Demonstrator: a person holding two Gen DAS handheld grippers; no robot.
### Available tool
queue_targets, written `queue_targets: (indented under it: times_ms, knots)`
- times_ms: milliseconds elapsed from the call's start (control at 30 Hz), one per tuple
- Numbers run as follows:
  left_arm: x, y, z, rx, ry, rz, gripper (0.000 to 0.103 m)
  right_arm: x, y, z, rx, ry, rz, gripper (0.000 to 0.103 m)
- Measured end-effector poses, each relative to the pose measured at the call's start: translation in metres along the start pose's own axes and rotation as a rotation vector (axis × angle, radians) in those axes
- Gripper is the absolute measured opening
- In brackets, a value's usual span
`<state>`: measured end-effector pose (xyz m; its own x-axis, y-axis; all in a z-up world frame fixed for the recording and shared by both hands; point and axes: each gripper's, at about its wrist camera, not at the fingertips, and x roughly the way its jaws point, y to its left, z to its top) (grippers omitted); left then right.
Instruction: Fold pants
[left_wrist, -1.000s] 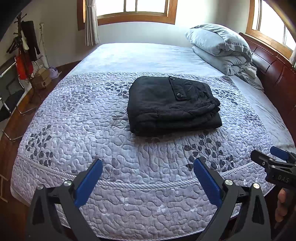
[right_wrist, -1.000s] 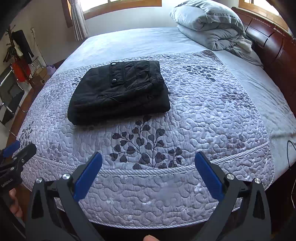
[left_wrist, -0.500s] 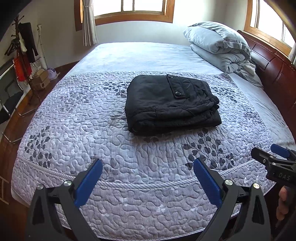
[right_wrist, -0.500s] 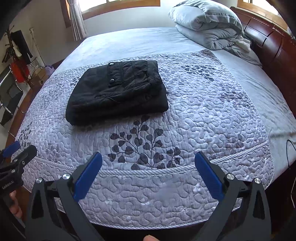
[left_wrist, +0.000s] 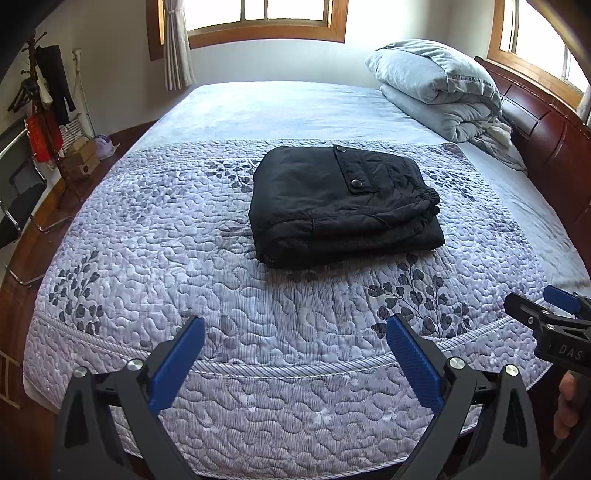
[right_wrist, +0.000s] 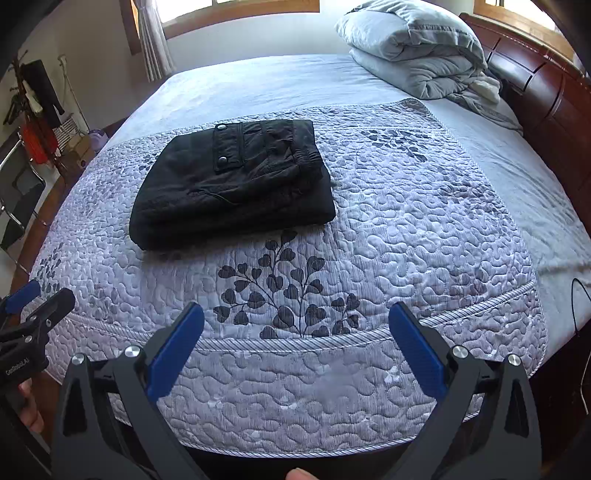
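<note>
The black pants (left_wrist: 340, 206) lie folded into a compact stack on the quilted grey bedspread (left_wrist: 184, 258), a buttoned pocket flap on top. They also show in the right wrist view (right_wrist: 232, 184). My left gripper (left_wrist: 295, 332) is open and empty, held above the near edge of the bed, well short of the pants. My right gripper (right_wrist: 295, 328) is open and empty too, at the same near edge, to the right of the pants. Each gripper shows at the edge of the other's view, the right one (left_wrist: 546, 317) and the left one (right_wrist: 33, 306).
A folded grey duvet (left_wrist: 436, 85) lies at the head of the bed by the dark wooden headboard (left_wrist: 546, 122). A coat stand (left_wrist: 44, 96), boxes and a chair (left_wrist: 18, 199) stand on the floor to the left. A black cable (right_wrist: 576, 314) hangs at the bed's right side.
Both grippers have shifted only slightly; the views tilt up a little and the pants stay put. Both stay open.
</note>
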<state>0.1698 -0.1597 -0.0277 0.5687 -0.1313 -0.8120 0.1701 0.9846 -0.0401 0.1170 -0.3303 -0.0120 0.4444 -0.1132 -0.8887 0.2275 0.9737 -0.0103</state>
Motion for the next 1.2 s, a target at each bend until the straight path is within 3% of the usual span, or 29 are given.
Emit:
queue_targets:
  times_ms: [1200]
  knots:
    - [0.0034,0.0086,0.0018,-0.042,0.013,-0.034,0.099,0.0087,-0.0019,0.0016,-0.004,0.016,-0.002,0.100]
